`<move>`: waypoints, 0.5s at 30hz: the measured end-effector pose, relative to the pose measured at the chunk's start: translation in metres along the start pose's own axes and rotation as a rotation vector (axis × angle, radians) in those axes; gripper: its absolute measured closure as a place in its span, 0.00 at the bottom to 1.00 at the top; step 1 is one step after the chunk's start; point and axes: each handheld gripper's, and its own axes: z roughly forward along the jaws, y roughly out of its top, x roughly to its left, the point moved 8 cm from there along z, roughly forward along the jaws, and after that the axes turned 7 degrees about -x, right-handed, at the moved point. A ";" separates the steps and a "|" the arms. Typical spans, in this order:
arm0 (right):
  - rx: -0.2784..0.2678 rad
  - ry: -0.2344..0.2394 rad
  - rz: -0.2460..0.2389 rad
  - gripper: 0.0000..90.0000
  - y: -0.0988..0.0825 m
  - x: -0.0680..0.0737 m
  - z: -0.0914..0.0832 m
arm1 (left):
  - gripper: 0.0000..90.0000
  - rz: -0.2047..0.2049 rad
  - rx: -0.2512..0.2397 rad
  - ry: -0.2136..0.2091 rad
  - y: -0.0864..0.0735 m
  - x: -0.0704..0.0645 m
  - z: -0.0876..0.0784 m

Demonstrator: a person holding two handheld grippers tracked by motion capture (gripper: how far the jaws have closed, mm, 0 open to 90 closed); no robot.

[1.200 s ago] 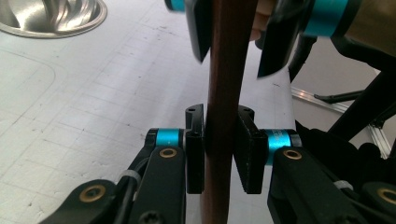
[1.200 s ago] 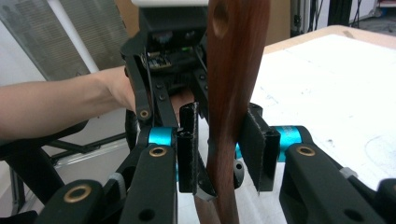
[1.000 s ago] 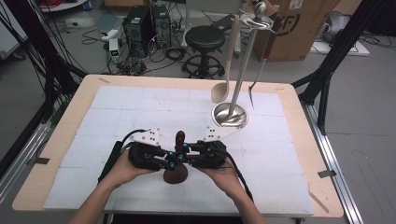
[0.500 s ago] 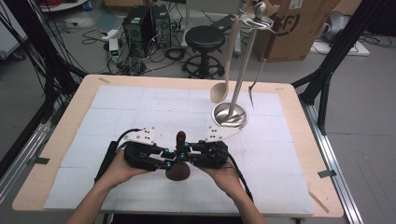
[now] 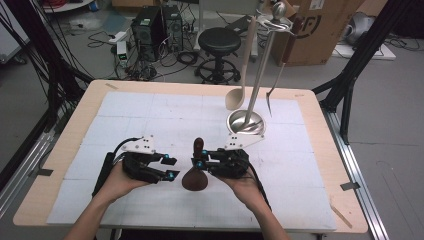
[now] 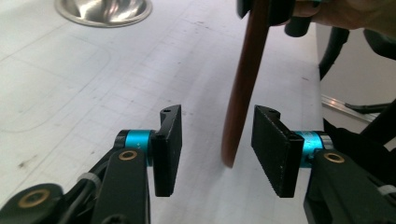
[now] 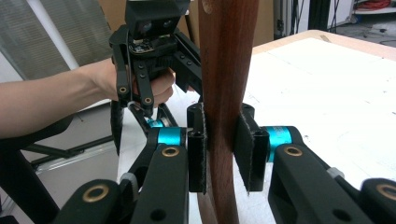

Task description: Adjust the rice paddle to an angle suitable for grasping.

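The dark brown wooden spoon point(image 5: 195, 172) is held near the front middle of the table point(image 5: 310, 165), bowl end low toward the white mat and handle end raised. In the right gripper view its handle point(image 7: 227, 93) is smooth, reddish-brown and slightly curved, passing upright between the pads.

The right gripper point(image 5: 200, 159) is clamped on the handle; both pads point(image 7: 198, 144) press against the wood. The left gripper point(image 5: 172, 168) stands just beside the spoon. Its jaws have just been opening, and in the left gripper view the spoon's lower edge point(image 6: 238, 116) lies between the pads point(image 6: 275, 149) without contact on either side.

Step in hand, as judged: a handover from the left gripper to the right, with the left having released. The spoon now depends on the right grip alone.

Next move, as judged: draw the left gripper clear without striking the bowl end, then carry the spoon toward the utensil stand point(image 5: 260, 75) at the far right of the table. A pale ladle point(image 5: 240, 85) and a slim dark-handled tool point(image 5: 280, 65) already hang there above its round metal base point(image 5: 246, 122). A free hook must be selected.
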 end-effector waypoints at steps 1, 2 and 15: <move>-0.001 -0.002 -0.002 0.85 0.000 -0.001 0.000 | 0.57 0.001 0.000 0.006 -0.001 0.001 -0.002; -0.001 -0.005 0.002 0.84 0.001 -0.001 -0.001 | 0.56 -0.003 -0.002 0.015 -0.001 0.003 -0.003; -0.008 -0.024 0.011 0.85 0.005 -0.009 -0.009 | 0.42 -0.033 -0.009 0.108 -0.011 0.021 -0.017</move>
